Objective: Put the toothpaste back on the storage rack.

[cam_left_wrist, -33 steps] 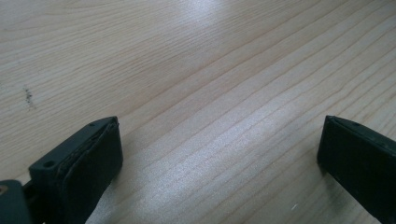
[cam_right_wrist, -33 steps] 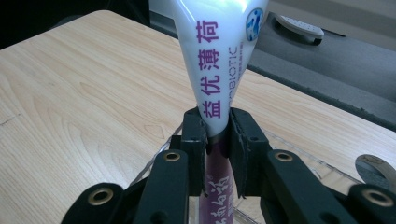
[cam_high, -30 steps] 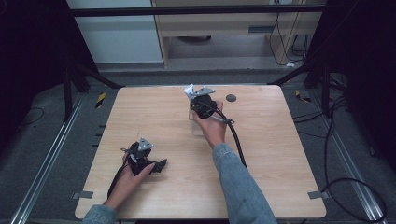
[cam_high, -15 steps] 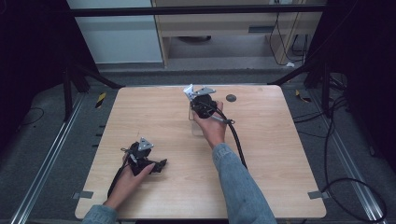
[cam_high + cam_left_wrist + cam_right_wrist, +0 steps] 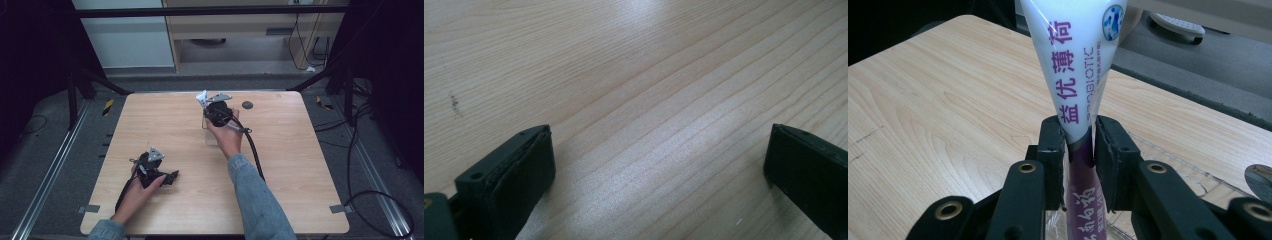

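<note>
The right gripper [image 5: 1079,145] pinches the white tube [image 5: 1075,60] between its jaws; the left gripper [image 5: 659,165] gapes wide over the table [image 5: 634,75].

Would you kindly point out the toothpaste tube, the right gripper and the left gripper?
toothpaste tube [image 5: 1073,65], right gripper view, white upper body.
right gripper [image 5: 1079,150], right gripper view, between its jaws clamping the tube.
left gripper [image 5: 659,165], left gripper view, between its open jaws.

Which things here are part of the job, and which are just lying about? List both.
In the job:
- tube, clamped in the right gripper
- clear tray under that gripper

Lying about:
- dark round disc on the table
- left gripper, open over bare wood
</note>
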Available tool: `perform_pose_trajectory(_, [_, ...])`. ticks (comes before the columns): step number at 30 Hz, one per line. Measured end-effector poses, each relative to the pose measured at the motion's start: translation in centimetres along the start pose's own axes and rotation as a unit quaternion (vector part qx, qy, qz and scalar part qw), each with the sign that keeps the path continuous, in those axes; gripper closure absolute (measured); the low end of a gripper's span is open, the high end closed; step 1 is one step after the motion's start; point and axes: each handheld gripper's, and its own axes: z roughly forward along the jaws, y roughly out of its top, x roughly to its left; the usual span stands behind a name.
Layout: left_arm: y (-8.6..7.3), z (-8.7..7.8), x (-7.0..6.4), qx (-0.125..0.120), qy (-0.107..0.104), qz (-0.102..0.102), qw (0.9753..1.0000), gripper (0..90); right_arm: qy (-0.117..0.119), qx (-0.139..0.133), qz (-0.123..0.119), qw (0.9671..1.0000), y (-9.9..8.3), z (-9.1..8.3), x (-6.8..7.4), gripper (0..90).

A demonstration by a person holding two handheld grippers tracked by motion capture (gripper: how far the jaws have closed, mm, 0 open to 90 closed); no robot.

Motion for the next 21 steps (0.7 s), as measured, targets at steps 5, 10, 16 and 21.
perform_pose_trajectory(5, [0.01,0.01,0.01,0.000,0.000,0.000,1.0000,0.0,0.002,0.000,0.004,1.0000,-0.05,-0.09,-0.05,73.2])
perform_pose_trajectory(10, [0.01,0.00,0.01,0.000,0.000,0.001,1.0000,0.0,0.003,0.003,0.002,1.0000,-0.18,-0.14,-0.05,73.2])
perform_pose_trajectory(16, [0.01,0.00,0.01,0.000,0.000,0.001,1.0000,0.0,0.006,0.004,0.001,1.0000,-0.13,-0.22,0.02,73.1])
perform_pose_trajectory(21, [0.01,0.00,0.01,0.000,0.000,0.001,1.0000,0.0,0.007,0.004,0.001,1.0000,-0.10,-0.42,0.00,72.0])
